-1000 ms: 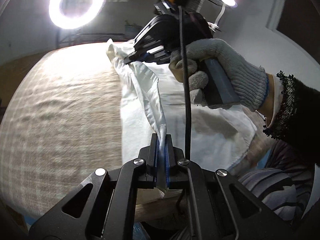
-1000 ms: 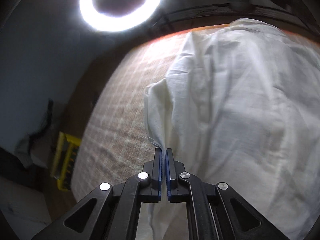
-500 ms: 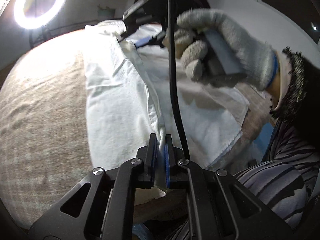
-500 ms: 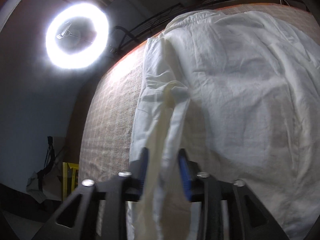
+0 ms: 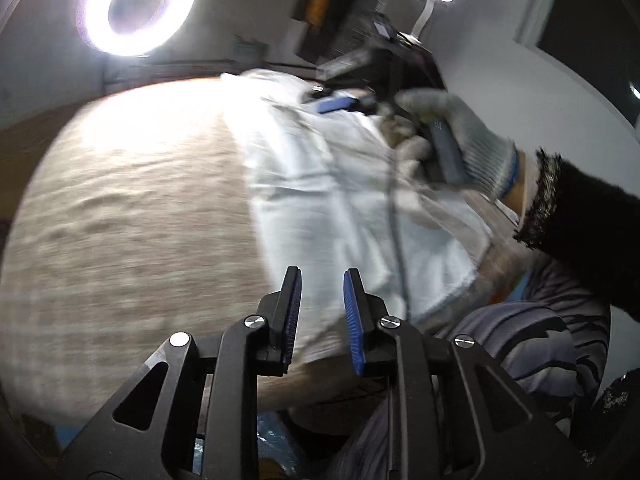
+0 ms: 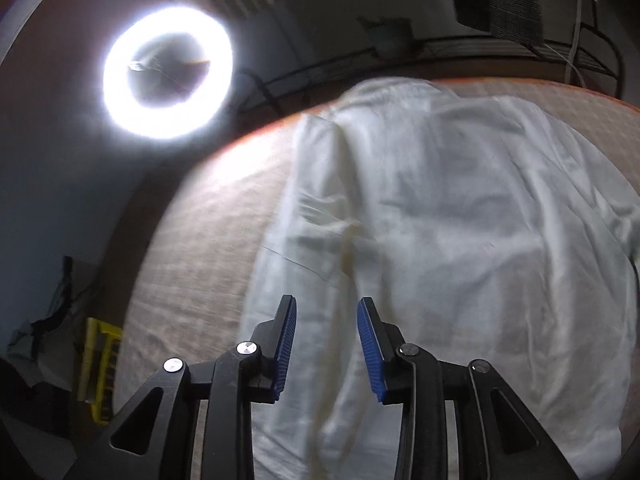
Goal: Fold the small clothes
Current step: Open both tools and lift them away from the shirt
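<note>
A white shirt [image 6: 460, 216] lies spread on a beige checked tablecloth [image 6: 208, 240], with its left side folded inward as a long panel. It also shows in the left wrist view [image 5: 332, 200]. My left gripper [image 5: 320, 280] is open and empty, just above the shirt's near hem. My right gripper [image 6: 326, 312] is open and empty above the folded panel. In the left wrist view the right gripper [image 5: 340, 102], held by a gloved hand [image 5: 452, 136], hovers over the shirt's far end near the collar.
A bright ring light [image 6: 168, 72] stands beyond the table's far edge; it shows in the left wrist view too [image 5: 136, 4]. A yellow crate [image 6: 100, 364] sits on the floor at the left. The person's striped clothing [image 5: 512, 344] is at the near right.
Both grippers were shut on the shirt's edge; the right one opened first, then the left. The lifted side now lies folded on the shirt, and both grippers have drawn back a little.
</note>
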`<control>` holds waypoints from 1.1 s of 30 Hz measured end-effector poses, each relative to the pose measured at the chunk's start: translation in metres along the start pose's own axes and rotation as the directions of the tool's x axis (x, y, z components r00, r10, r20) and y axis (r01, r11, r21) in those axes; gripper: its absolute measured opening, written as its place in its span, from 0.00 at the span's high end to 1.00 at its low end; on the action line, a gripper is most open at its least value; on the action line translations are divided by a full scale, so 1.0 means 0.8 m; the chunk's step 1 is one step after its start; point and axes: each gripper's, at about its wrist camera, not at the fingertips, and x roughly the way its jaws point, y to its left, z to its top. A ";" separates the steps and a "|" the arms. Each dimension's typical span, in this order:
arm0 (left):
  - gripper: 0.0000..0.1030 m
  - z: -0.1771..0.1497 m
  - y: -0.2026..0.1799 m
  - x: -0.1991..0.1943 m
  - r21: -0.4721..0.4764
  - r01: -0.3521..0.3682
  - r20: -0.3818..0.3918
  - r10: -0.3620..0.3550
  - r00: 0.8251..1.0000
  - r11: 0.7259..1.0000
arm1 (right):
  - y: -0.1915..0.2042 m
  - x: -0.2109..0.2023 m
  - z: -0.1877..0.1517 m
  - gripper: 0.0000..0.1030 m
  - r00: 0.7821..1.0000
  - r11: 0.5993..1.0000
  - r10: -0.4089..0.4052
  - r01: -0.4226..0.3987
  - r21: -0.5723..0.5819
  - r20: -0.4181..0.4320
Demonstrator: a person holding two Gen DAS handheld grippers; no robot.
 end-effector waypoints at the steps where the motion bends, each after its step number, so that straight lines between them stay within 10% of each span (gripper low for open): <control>1: 0.80 0.001 0.007 -0.004 -0.017 -0.015 0.011 0.015 1.000 1.000 | 0.006 0.004 0.003 0.70 1.000 1.000 0.008 -0.008 -0.027 -0.002; 12: 0.80 0.011 0.019 0.057 -0.036 0.039 -0.005 -0.039 0.999 0.999 | -0.001 0.098 0.025 0.76 0.995 0.996 -0.064 0.060 -0.059 -0.072; 18: 0.80 -0.003 0.018 0.110 0.007 0.001 -0.139 0.000 0.990 1.000 | -0.001 0.108 0.028 0.84 0.989 0.990 -0.119 0.111 -0.088 -0.091; 33: 0.77 0.074 0.010 0.034 0.122 -0.172 0.062 0.166 0.984 0.977 | -0.022 -0.068 0.011 0.54 0.989 0.993 -0.090 0.098 -0.065 0.113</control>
